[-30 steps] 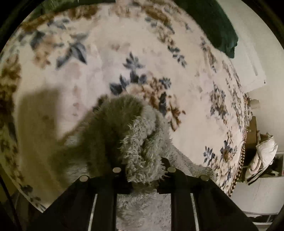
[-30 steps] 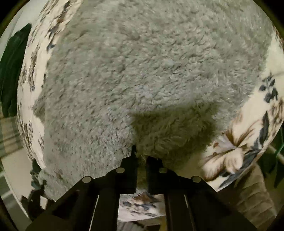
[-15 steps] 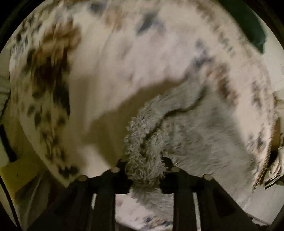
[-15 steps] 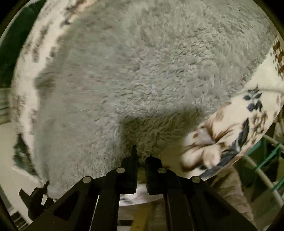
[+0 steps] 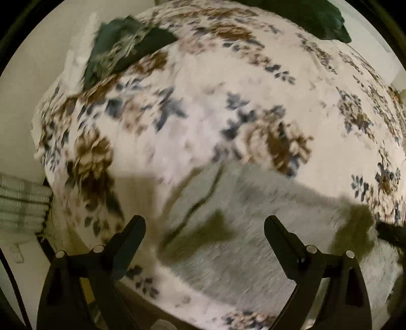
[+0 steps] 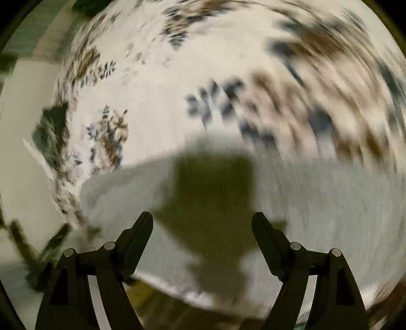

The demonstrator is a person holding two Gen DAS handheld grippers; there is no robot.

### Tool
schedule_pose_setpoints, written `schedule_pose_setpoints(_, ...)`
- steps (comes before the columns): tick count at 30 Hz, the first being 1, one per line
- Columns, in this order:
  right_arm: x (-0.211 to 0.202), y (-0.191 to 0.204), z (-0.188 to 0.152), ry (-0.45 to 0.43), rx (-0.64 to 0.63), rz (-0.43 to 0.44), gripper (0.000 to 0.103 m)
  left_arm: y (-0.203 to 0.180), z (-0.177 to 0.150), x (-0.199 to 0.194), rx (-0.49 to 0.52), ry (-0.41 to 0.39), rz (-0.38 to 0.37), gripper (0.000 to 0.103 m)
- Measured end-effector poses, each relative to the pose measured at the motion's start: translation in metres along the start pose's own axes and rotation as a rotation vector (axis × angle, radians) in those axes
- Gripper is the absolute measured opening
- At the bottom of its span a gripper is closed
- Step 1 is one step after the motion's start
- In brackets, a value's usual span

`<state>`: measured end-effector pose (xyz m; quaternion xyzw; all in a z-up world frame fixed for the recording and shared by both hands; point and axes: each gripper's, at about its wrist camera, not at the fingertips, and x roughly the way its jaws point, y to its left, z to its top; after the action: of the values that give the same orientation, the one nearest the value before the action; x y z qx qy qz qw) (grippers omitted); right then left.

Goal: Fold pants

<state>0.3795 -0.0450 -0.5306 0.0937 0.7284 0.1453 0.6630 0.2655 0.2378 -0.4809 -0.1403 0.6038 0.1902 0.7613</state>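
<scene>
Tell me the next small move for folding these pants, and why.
Probably bring the left tongs down onto the near edge of the grey fleece pants and close. Both the left and the right tongs are open and empty, and the pants lie flat on the floral bedspread, released.

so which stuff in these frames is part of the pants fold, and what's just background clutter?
In the job:
- grey fleece pants, lying on the spread
- left gripper, open
- right gripper, open

Just lying about:
- floral bedspread
- dark green cloth at its far edge
- dark green pillow
</scene>
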Motion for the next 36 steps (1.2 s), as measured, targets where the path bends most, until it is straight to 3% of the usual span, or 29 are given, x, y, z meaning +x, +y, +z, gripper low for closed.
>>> schedule_pose_setpoints(2,0.032,0.018,0.03,0.101,-0.13,-0.03,0.082,-0.011,0.007,0.005,-0.009,-0.002,-0.015,0.095)
schedule_pose_setpoints(3,0.046,0.024,0.04,0.155,-0.181,-0.051,0.077,-0.014,0.009,0.005,-0.01,0.002,-0.026,0.095)
schedule_pose_setpoints(4,0.059,0.027,0.04,0.22,-0.258,-0.07,0.045,-0.02,0.012,0.008,-0.007,0.014,-0.04,0.095)
schedule_pose_setpoints(5,0.067,0.03,0.041,0.256,-0.326,-0.13,0.023,-0.025,0.012,0.009,-0.005,0.02,-0.048,0.095)
schedule_pose_setpoints(7,0.057,0.028,0.051,0.247,-0.322,-0.145,0.014,-0.037,0.012,0.008,0.016,0.03,-0.068,0.095)
schedule_pose_setpoints(10,0.026,0.004,0.076,0.141,-0.151,-0.063,0.012,-0.047,0.007,0.006,0.036,0.038,-0.075,0.095)
schedule_pose_setpoints(12,0.025,-0.008,0.086,0.122,-0.104,-0.054,0.012,-0.051,0.003,0.008,0.041,0.056,-0.073,0.095)
schedule_pose_setpoints(14,0.034,-0.01,0.083,0.167,-0.099,-0.018,0.016,-0.055,-0.001,0.006,0.038,0.072,-0.087,0.095)
schedule_pose_setpoints(15,0.033,-0.012,0.08,0.167,-0.097,0.004,0.032,-0.06,-0.004,0.0,0.051,0.064,-0.092,0.095)
schedule_pose_setpoints(16,0.017,-0.02,0.077,0.1,-0.073,0.028,0.057,-0.065,-0.005,-0.007,0.067,0.05,-0.09,0.095)
schedule_pose_setpoints(18,-0.011,-0.036,0.064,-0.036,-0.017,0.057,0.081,-0.078,-0.007,-0.017,0.108,0.027,-0.092,0.095)
schedule_pose_setpoints(20,-0.051,-0.073,0.039,-0.135,0.071,0.101,0.081,-0.098,-0.01,-0.026,0.158,0.017,-0.099,0.095)
schedule_pose_setpoints(23,-0.086,-0.141,-0.015,-0.206,0.255,0.157,0.081,-0.142,-0.017,-0.028,0.226,0.039,-0.162,0.095)
schedule_pose_setpoints(30,-0.091,-0.3,-0.203,-0.315,0.675,0.011,0.081,-0.267,-0.061,-0.039,0.4,0.093,-0.288,0.095)
schedule_pose_setpoints(34,-0.102,-0.406,-0.316,-0.416,1.032,0.069,0.081,-0.352,-0.113,-0.043,0.561,0.161,-0.335,0.095)
schedule_pose_setpoints(36,-0.109,-0.455,-0.358,-0.513,1.179,0.173,0.081,-0.383,-0.139,-0.041,0.619,0.206,-0.355,0.095)
